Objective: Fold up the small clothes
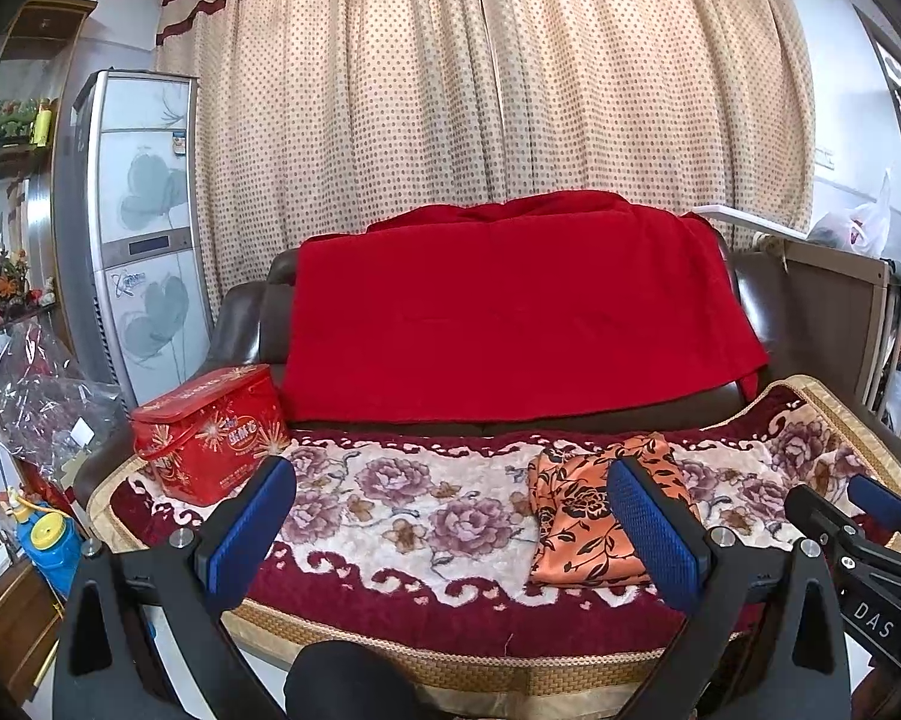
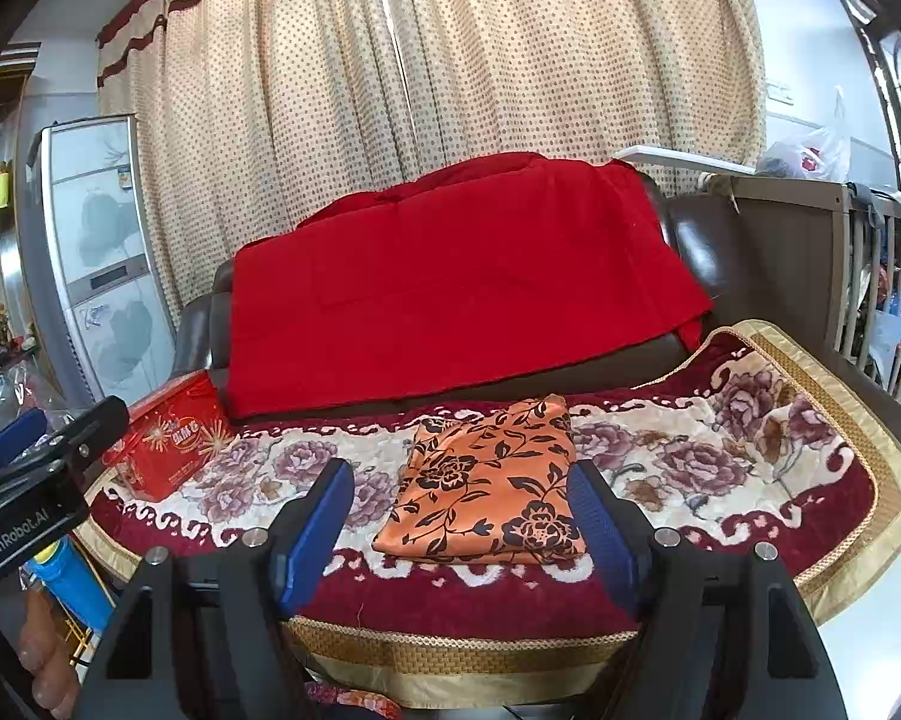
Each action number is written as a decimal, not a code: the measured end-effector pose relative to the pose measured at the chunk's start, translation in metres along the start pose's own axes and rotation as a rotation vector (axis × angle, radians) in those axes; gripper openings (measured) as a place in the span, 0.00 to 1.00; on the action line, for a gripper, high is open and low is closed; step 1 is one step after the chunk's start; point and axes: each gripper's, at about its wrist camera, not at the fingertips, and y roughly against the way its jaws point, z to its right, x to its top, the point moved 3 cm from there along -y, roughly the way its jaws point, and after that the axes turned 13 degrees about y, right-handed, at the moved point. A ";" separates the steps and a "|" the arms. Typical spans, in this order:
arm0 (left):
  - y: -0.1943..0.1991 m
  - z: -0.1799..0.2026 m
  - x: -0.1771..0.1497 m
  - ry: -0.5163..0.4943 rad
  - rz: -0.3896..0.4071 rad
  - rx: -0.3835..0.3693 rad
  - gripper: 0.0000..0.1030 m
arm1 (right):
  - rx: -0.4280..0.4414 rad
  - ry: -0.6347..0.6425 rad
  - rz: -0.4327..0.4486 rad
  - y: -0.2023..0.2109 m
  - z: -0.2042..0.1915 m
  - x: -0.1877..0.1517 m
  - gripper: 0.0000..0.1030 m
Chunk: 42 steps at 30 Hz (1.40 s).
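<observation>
A small orange garment with a black flower print [image 1: 588, 516] [image 2: 489, 489] lies folded into a neat rectangle on the flowered sofa cover [image 1: 426, 516] [image 2: 720, 456]. My left gripper [image 1: 450, 516] is open and empty, held in front of the sofa's edge, with the garment behind its right finger [image 1: 654, 534]. My right gripper [image 2: 462, 516] is open and empty, held just in front of the garment, which shows between its fingers. The right gripper also shows at the right edge of the left wrist view [image 1: 858, 534], and the left gripper at the left edge of the right wrist view [image 2: 36, 462].
A red gift box [image 1: 210, 432] [image 2: 168, 438] stands on the sofa seat at the left. A red blanket [image 1: 510, 312] [image 2: 450, 288] drapes over the sofa back. A tall air conditioner [image 1: 138, 228] stands left, a wooden crib [image 2: 858, 276] right, curtains behind.
</observation>
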 end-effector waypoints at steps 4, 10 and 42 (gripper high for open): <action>-0.001 -0.002 0.000 0.002 -0.005 -0.011 1.00 | -0.004 0.003 0.004 0.000 -0.001 0.001 0.74; -0.002 -0.004 0.000 0.010 -0.007 -0.026 1.00 | -0.008 0.010 0.004 -0.001 -0.004 0.002 0.74; -0.060 0.004 -0.010 -0.013 -0.115 -0.011 1.00 | -0.019 -0.010 -0.063 -0.046 0.005 -0.002 0.74</action>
